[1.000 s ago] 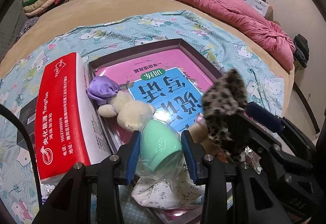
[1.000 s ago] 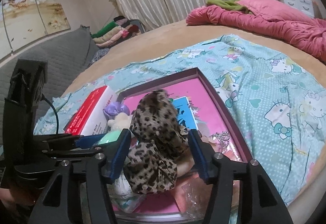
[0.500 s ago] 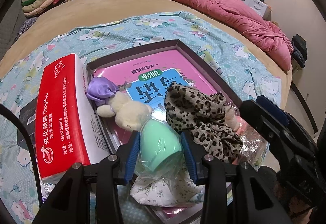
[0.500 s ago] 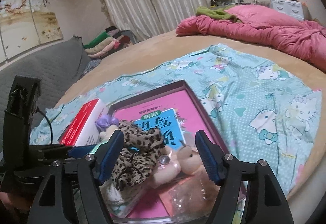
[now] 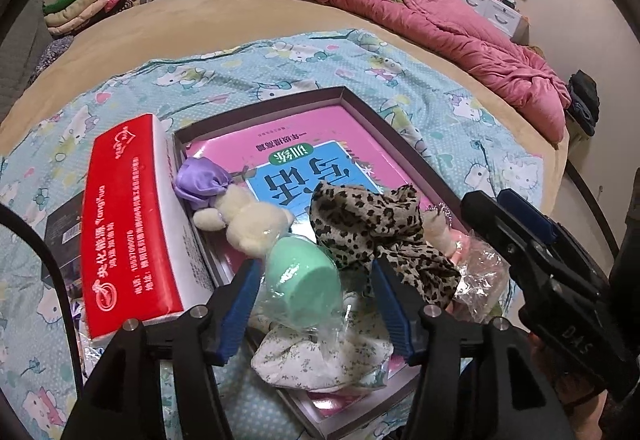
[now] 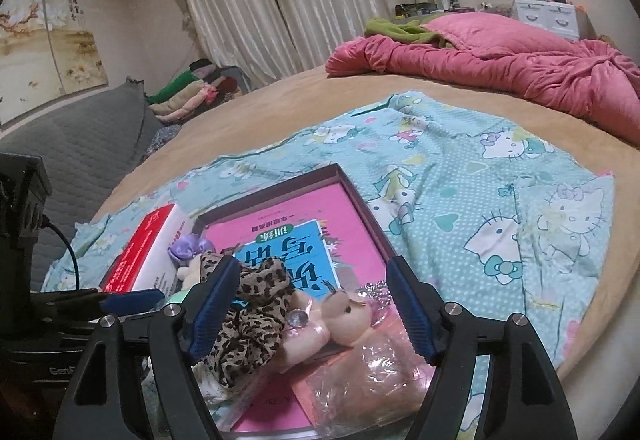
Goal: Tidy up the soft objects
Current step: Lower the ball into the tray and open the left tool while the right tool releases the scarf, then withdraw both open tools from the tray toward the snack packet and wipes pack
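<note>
A mint-green soft cup in clear plastic (image 5: 304, 280) sits between the fingers of my left gripper (image 5: 316, 272). Its jaws are opening, and the right pad (image 5: 386, 292) stands clear of the cup. A leopard-print cloth (image 5: 372, 228) lies loose in the dark-rimmed tray (image 5: 400, 136), over a pink and blue book. My right gripper (image 6: 314, 272) is open above the tray, with the leopard-print cloth (image 6: 248, 320) beside its left pad (image 6: 212, 308) and a pink teddy bear (image 6: 340, 316) lying between the fingers. A cream plush with a purple bow (image 5: 252, 224) lies at the tray's left edge.
A red tissue box (image 5: 124, 224) stands against the tray's left side. A white floral cloth (image 5: 316, 360) and a crumpled plastic bag (image 5: 480, 280) lie at the tray's near end. The tray sits on a cartoon-cat sheet (image 6: 500, 200); a pink quilt (image 6: 500, 56) lies far back.
My right gripper let go of the leopard-print cloth, which dropped into the tray, then opened wide and drew back. My left gripper's jaws spread away from the green cup.
</note>
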`<state>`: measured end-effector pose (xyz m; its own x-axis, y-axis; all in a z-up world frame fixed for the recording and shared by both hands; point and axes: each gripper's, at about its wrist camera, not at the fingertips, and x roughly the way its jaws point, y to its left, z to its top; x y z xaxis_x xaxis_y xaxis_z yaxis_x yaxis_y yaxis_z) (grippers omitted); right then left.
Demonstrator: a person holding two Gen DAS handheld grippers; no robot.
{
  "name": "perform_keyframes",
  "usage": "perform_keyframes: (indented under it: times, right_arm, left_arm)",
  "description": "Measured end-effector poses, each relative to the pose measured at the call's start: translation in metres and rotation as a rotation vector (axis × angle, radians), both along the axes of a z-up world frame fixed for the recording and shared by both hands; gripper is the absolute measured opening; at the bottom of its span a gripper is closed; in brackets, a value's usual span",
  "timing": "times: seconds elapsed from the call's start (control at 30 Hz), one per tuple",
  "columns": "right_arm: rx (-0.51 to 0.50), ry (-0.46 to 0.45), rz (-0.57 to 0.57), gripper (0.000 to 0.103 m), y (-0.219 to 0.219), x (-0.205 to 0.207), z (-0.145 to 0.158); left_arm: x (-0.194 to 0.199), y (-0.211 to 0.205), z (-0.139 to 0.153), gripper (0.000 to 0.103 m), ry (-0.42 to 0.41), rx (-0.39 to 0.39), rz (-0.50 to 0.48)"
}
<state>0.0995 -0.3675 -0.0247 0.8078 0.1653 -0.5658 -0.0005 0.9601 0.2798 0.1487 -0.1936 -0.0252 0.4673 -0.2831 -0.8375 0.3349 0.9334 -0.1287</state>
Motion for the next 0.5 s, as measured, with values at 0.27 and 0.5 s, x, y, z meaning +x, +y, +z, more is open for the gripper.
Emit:
perform_keyframes:
  times: [0.27, 0.5]
  right_arm:
    - [-0.013, -0.008, -0.003, 0.077, 0.001, -0.001, 0.002]
    - [-0.033, -0.019, -0.002, 0.078, 0.004, -0.005, 0.004]
  left_arm:
    - [-0.01, 0.006, 0.012, 0.072, -0.03, 0.01, 0.022]
    - [-0.019, 0.011, 0.024, 0.076, -0.045, 0.006, 0.025]
